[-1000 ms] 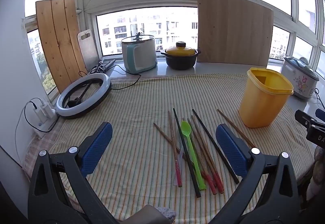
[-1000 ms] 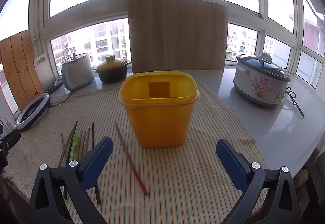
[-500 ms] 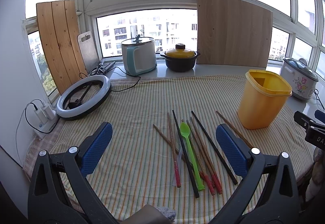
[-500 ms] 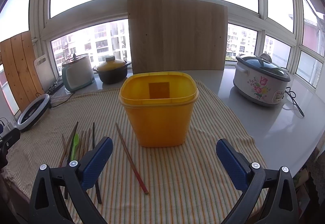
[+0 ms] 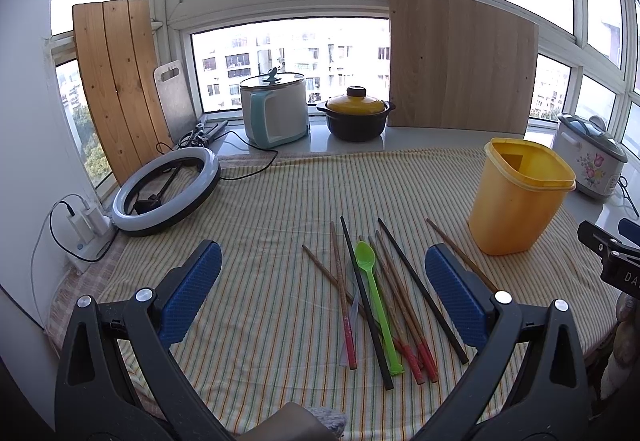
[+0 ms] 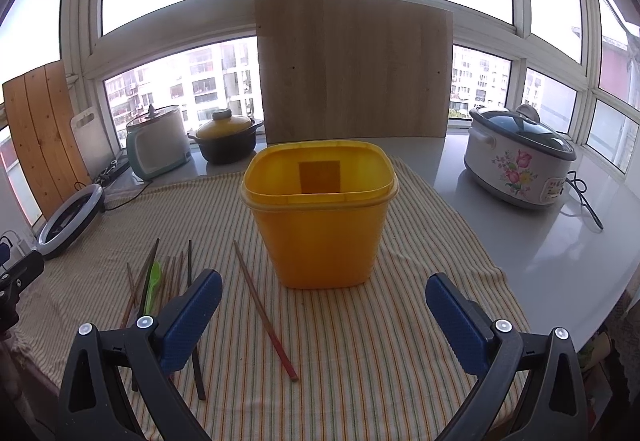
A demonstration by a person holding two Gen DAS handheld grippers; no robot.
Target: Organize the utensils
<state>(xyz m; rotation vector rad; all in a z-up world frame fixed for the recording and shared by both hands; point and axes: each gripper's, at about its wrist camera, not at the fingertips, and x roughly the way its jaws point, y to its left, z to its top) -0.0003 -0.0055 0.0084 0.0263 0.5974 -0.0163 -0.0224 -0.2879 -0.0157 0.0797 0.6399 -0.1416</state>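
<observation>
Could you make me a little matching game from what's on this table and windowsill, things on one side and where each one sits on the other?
Things:
1. green spoon
2. yellow container
3. ring light
4. floral slow cooker

Places:
A. lying flat at the left edge of the striped cloth
B. on the bare grey counter, right of the cloth
C. among the chopsticks, flat on the cloth
D. upright on the cloth, straight ahead of the open right gripper

Pairs: 1-C, 2-D, 3-A, 4-B
</observation>
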